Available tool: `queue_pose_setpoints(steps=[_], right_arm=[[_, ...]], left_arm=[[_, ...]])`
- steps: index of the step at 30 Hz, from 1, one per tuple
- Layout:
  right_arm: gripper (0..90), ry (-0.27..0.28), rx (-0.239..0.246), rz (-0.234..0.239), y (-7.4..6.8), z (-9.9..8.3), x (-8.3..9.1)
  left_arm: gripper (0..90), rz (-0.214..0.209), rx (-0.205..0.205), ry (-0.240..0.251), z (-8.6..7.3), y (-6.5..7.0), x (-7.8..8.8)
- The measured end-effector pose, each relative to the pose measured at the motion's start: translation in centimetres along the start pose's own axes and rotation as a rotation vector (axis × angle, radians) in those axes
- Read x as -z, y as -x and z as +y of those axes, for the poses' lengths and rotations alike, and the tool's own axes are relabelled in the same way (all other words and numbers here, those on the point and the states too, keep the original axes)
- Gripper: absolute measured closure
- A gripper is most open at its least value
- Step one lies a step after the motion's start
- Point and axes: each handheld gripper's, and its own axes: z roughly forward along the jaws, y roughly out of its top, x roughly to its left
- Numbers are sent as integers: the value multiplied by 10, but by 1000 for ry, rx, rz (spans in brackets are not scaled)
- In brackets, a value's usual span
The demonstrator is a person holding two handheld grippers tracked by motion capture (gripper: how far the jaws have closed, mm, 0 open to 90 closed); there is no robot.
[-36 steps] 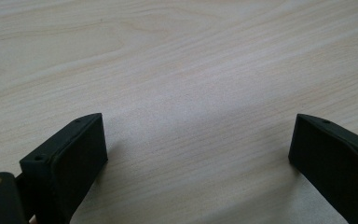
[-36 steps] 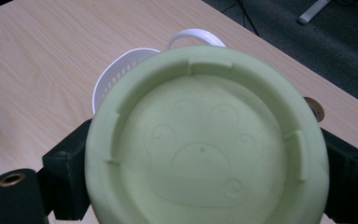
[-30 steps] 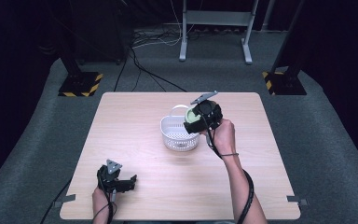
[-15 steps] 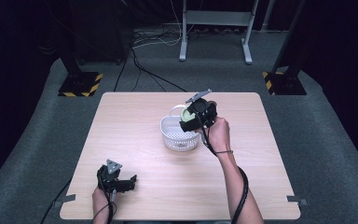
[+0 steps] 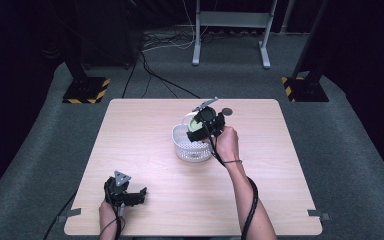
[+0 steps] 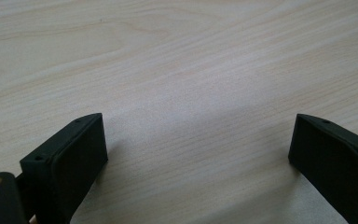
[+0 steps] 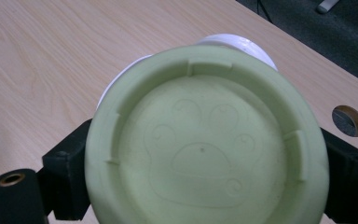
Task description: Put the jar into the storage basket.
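My right gripper (image 5: pixel 205 120) (image 7: pixel 205 177) is shut on a pale green round dish (image 5: pixel 196 124) (image 7: pixel 205 140), held tilted over the far edge of a white perforated basket (image 5: pixel 189 148). The dish's underside, stamped with a paw print, faces the right gripper view. Black fingers (image 7: pixel 67 172) press on both its sides. A white round piece (image 7: pixel 235 42) peeks out behind its top edge. My left gripper (image 5: pixel 130 196) (image 6: pixel 198 126) rests low at the table's front left, open, with bare wood between its fingers (image 6: pixel 74 149).
The wooden table (image 5: pixel 145 125) has a small round hole (image 5: pixel 227 111) (image 7: pixel 349 120) just beyond the basket. Grey floor with cables, stand legs and striped weights (image 5: pixel 85 90) surrounds the table.
My right gripper has carried the green dish slightly left, from the basket's right side to over its far rim. The left gripper has stayed put.
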Motion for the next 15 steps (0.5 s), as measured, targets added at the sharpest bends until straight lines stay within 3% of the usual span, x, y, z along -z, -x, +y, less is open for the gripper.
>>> queue_pose_setpoints(steps=[15], right_arm=[[109, -32, -24, 11, -2, -2, -26]], left_arm=[[39, -1, -2, -1, 0, 0, 0]])
